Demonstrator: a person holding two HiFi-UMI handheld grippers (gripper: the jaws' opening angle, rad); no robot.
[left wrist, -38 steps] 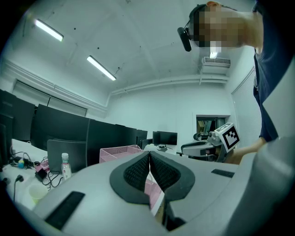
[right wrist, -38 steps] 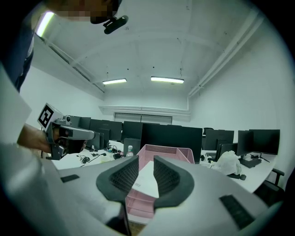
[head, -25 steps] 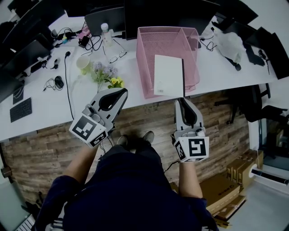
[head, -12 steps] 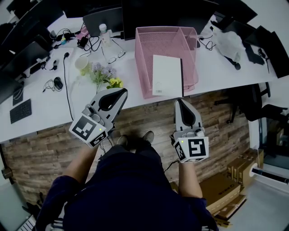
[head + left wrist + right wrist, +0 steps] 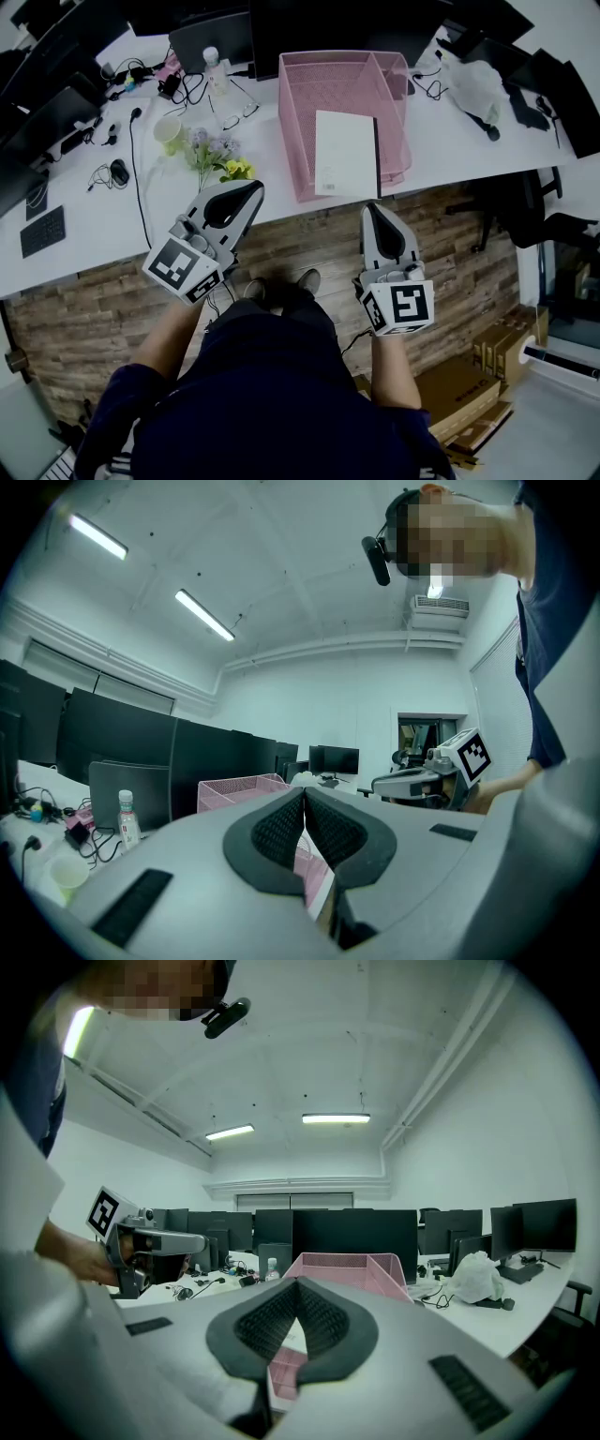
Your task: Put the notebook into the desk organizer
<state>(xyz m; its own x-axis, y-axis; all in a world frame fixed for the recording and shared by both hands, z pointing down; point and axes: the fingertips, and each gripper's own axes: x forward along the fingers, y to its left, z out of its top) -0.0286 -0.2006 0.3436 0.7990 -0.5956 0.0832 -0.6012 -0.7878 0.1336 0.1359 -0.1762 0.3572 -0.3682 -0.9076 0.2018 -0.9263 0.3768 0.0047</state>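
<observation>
On the white table (image 5: 94, 216), the notebook (image 5: 345, 153) lies in the pink desk organizer (image 5: 309, 94), hiding its front-right rim. The left gripper (image 5: 253, 189) and right gripper (image 5: 372, 207) hover short of the table, jaws together, empty.

The right gripper (image 5: 372, 207) has brought its jaws fully together with nothing between them; a second ago they stood slightly parted. The notebook (image 5: 345, 153), ahead of its tips in the pink desk organizer (image 5: 305, 94), now lies a touch farther from them.
</observation>
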